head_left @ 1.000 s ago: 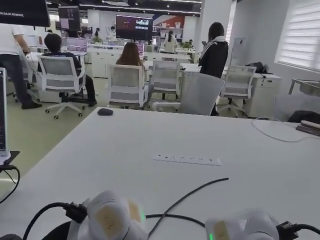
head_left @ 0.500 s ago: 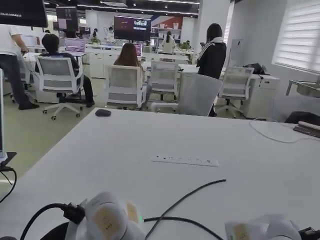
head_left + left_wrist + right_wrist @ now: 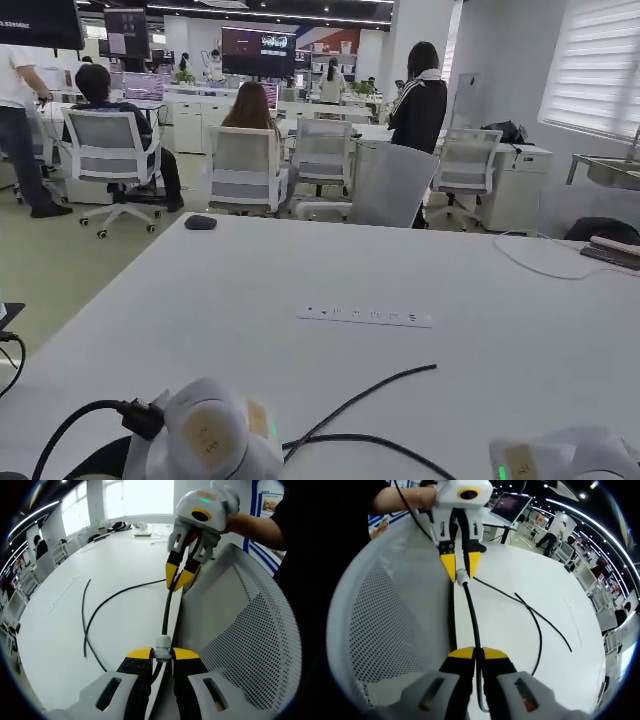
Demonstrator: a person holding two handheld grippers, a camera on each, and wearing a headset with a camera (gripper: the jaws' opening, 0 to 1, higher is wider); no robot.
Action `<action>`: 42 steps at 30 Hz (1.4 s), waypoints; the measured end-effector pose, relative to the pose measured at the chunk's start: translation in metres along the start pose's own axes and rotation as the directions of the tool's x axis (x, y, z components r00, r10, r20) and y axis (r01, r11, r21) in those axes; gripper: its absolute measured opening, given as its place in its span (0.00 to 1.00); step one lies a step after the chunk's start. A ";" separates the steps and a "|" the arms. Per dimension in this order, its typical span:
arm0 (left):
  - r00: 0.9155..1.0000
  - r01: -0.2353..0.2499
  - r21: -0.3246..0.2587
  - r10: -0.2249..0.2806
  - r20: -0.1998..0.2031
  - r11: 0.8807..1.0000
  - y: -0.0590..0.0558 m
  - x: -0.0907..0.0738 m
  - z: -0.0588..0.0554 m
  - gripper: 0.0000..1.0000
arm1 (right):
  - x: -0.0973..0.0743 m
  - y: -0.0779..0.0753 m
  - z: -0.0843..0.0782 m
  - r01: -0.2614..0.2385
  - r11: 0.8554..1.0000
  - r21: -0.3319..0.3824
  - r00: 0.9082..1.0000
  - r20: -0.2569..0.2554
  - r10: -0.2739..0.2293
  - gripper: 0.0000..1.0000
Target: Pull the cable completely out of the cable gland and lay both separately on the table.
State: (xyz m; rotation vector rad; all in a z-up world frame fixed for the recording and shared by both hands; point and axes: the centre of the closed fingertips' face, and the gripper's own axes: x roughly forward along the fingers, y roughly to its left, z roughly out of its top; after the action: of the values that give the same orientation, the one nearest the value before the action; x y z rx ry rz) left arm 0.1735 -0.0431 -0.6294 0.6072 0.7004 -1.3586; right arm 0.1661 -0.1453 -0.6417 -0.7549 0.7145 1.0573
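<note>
Table: white, broad, its far edge facing the room in front of me.

On it:
- Power strip: white, flat, near the middle, lying crosswise to my view.
- Cable: black, in a loose bend nearer me than the strip. Its free end points toward the strip but lies apart from it.
- Mouse: dark, at the far left edge.
- Lead: thin, white, looped at the far right.
- Dark item: at the right edge, too cropped to name.

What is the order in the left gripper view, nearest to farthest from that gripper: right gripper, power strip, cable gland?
1. cable gland, in its jaws.
2. right gripper, ahead, on the cable.
3. power strip, far off at the left.
</note>
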 end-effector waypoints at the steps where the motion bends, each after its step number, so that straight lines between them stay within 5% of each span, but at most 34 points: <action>1: 1.000 -0.002 0.001 0.002 -0.003 1.000 0.001 0.000 -0.001 0.15 | -0.001 -0.001 -0.003 0.003 1.000 0.004 1.000 -0.007 -0.003 0.02; 16: 1.000 -0.009 -0.007 0.009 -0.010 1.000 0.002 -0.002 -0.004 0.15 | 0.003 -0.011 -0.041 0.040 0.998 0.056 0.997 -0.075 -0.036 0.02; 21: 1.000 -0.005 0.005 0.005 -0.013 1.000 -0.003 0.001 0.000 0.15 | 0.010 -0.001 -0.049 -0.004 0.998 0.069 0.990 -0.140 0.013 0.06; 24: 1.000 0.002 0.012 -0.001 -0.019 1.000 -0.004 0.004 0.000 0.15 | 0.014 0.004 -0.033 -0.017 0.997 0.080 0.993 -0.118 0.026 0.23; 27: 1.000 -0.001 0.021 0.002 -0.024 1.000 -0.005 0.005 0.000 0.15 | 0.017 0.011 0.008 -0.043 0.997 0.061 0.999 -0.019 0.044 0.24; 32: 1.000 -0.007 0.032 0.007 -0.020 0.999 -0.006 0.004 0.004 0.15 | 0.020 0.023 0.061 -0.069 0.997 0.023 0.993 0.101 0.067 0.24; 38: 1.000 -0.014 0.048 0.016 -0.026 0.999 -0.007 0.004 0.005 0.15 | 0.028 0.026 0.081 -0.059 0.998 -0.018 0.991 0.120 0.060 0.19; 42: 1.000 -0.008 0.055 0.009 -0.021 0.998 -0.010 0.005 0.007 0.15 | 0.034 0.032 0.078 -0.078 0.994 -0.078 0.994 0.072 0.084 0.09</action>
State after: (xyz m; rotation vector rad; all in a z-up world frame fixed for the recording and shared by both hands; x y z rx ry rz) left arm 0.1646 -0.0525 -0.6281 0.6683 0.6782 -1.3688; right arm 0.1588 -0.0548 -0.6328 -0.7513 0.6485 1.1859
